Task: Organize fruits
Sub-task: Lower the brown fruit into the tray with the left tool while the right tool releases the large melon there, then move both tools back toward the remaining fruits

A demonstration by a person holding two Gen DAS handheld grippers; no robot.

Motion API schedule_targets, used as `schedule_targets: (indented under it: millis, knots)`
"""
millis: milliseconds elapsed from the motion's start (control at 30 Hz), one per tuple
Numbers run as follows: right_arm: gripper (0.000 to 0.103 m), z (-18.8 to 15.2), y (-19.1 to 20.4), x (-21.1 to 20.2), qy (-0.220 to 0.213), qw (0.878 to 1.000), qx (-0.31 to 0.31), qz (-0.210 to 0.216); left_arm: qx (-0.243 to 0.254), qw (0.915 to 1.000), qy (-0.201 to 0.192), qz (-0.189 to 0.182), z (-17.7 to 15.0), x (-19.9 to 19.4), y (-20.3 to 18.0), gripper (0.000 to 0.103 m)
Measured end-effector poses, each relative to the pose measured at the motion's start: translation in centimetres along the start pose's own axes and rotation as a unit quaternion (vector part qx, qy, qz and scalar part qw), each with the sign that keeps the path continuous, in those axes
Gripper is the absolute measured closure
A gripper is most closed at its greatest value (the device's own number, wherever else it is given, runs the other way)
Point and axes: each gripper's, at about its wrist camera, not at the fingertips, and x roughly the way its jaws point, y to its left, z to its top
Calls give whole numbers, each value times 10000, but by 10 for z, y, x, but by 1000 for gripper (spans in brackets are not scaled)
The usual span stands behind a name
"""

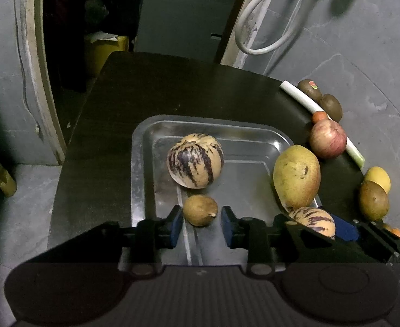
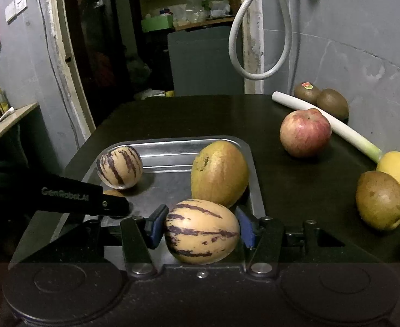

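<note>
Dark table (image 1: pixel 145 95), steel tray (image 1: pixel 141 147) collecting fruit; left gripper (image 1: pixel 201 224) parted around small brown fruit (image 1: pixel 200 209), releasing; right gripper (image 2: pixel 201 226) spread beside striped melon (image 2: pixel 201 231), no squeeze evident.

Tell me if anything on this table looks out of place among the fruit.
Yes: a leek lies along the table's right edge behind the apple, the only vegetable among the fruit. Nothing looks spilled or damaged.
</note>
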Motion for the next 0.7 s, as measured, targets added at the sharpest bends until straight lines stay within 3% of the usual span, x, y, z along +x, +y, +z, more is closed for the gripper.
schedule_targets:
  millis: [167, 467, 567, 700]
  knots:
    - [21, -5, 3, -21, -131, 9998, 28, -131, -40, 9999, -23, -99, -6, -16, 4, 42]
    - [1, -30, 10, -90, -369, 9979, 246, -482, 199, 9990, -357, -194, -28, -76, 5, 7]
    - [1, -44, 15, -115, -371, 9972, 312, -566, 266, 9982, -489, -207, -40, -99, 8, 1]
    - [1, -66, 21, -147, -315, 9966, 390, -661, 405, 9976, -513, -239, -57, -125, 12, 1]
